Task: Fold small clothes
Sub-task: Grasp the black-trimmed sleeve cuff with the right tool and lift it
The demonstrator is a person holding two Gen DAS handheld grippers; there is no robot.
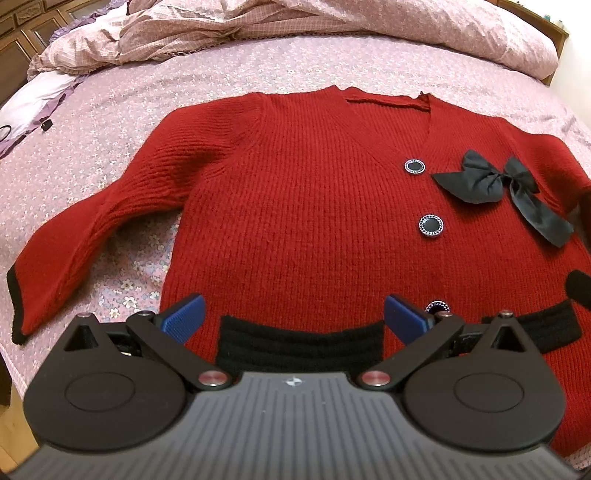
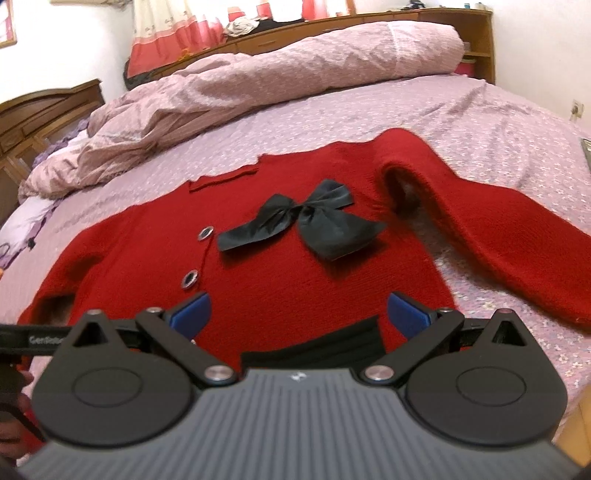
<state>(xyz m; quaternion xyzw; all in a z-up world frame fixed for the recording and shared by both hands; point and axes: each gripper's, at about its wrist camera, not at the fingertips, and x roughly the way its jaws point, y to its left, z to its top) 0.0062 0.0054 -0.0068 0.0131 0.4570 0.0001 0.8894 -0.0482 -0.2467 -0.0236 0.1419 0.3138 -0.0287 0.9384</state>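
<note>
A small red knit cardigan (image 1: 303,206) lies flat, front up, on the bed, with a black bow (image 1: 495,181), dark round buttons (image 1: 430,225) and black pocket bands (image 1: 299,345). Its left sleeve (image 1: 74,243) with a black cuff stretches to the left. In the right wrist view the cardigan (image 2: 295,280) shows its bow (image 2: 314,221) and its right sleeve (image 2: 498,236) stretched to the right. My left gripper (image 1: 293,317) is open and empty, just above the lower left pocket band. My right gripper (image 2: 299,314) is open and empty over the lower right front.
The bed has a lilac flowered sheet (image 1: 110,122). A crumpled pink quilt (image 1: 258,26) lies along the far side and also shows in the right wrist view (image 2: 258,77). A wooden headboard shelf (image 2: 406,18) stands behind it. The bed's edge runs at the left (image 1: 7,354).
</note>
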